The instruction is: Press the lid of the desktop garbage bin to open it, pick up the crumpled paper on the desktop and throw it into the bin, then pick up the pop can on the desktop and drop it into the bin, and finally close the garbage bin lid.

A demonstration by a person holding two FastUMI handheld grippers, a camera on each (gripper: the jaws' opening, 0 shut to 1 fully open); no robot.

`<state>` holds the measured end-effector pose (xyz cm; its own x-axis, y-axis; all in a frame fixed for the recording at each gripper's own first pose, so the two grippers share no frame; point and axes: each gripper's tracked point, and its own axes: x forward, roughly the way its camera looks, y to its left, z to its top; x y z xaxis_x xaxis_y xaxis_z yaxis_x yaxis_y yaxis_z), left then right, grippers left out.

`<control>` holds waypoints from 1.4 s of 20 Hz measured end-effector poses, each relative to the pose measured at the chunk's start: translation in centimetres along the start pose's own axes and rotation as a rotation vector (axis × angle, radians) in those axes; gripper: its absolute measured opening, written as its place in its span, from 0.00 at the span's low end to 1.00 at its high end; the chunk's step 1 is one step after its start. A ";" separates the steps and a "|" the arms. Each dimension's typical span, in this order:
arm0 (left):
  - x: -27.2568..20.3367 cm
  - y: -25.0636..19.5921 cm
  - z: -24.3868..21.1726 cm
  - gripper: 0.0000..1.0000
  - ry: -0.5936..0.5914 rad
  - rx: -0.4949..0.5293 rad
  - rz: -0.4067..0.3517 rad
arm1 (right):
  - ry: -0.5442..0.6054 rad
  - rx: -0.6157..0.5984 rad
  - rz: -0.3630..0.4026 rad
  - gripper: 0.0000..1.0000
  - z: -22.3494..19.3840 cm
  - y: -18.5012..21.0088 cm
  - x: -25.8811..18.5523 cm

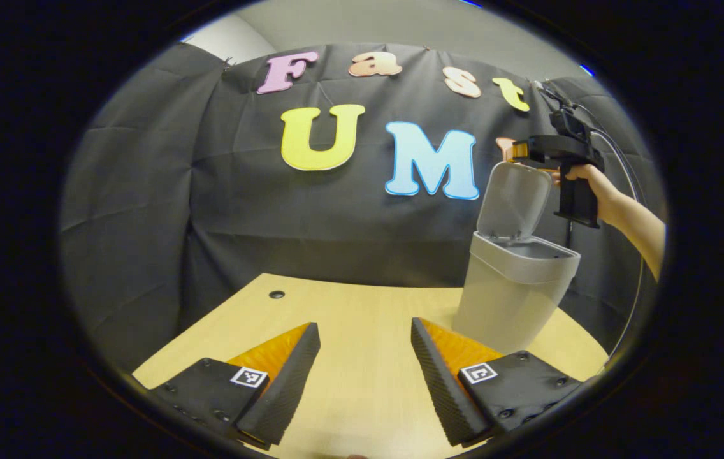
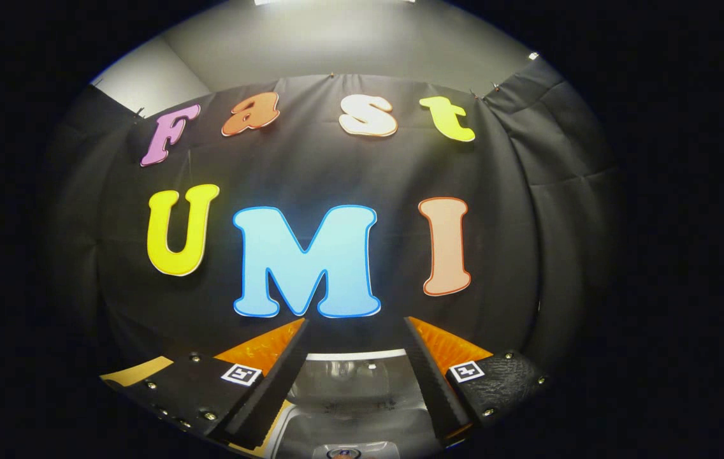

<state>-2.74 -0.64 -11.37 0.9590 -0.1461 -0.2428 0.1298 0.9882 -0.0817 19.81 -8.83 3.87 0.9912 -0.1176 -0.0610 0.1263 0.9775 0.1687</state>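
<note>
Left hand-held gripper (image 1: 365, 376): low over the wood tabletop (image 1: 362, 319) in the left gripper view. Its two fingers are wide apart and hold nothing.

Tabletop: light wood, with a small dark hole (image 1: 276, 294) near its far left edge.

Garbage bin (image 1: 515, 290): gray, standing on the right side of the tabletop, just past the left hand-held gripper's right finger.

Lid (image 1: 514, 201): flipped up and standing almost straight, so the bin is open.

Inside the bin from the side: the left gripper view sees the rim but not down into it, so I cannot tell what is in there.

Right hand-held gripper (image 1: 518, 151): held by a hand (image 1: 582, 175) high up, right at the top edge of the raised lid. From this far view I cannot tell if it touches the lid.

Right hand-held gripper up close (image 2: 355, 376): its fingers are apart with nothing between them.

Under those fingers: the right gripper view looks down on pale gray, shiny parts of the garbage bin (image 2: 349, 389). It is too blurry to tell paper or can inside.
</note>
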 end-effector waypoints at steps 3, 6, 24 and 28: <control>-0.8 -0.7 -1.3 0.96 0.006 -0.017 -0.011 | -0.001 -0.008 0.022 0.92 -0.9 -0.1 -2.0; -2.5 -1.2 -1.3 0.96 0.000 -0.016 -0.025 | 0.028 0.001 0.024 0.92 -2.2 -0.1 -4.1; -11.4 -0.3 -2.2 0.96 -0.027 0.030 0.094 | 0.184 0.005 0.072 0.92 -11.8 -0.4 -10.8; -12.0 -0.2 -2.2 0.95 -0.027 0.040 0.106 | 0.192 0.018 0.056 0.92 -12.7 -0.8 -10.8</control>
<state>-14.81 0.83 -10.58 0.9743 -0.0401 -0.2216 0.0370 0.9991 -0.0184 8.52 -6.17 -8.15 0.9711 -0.0262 -0.2371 0.0738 0.9782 0.1940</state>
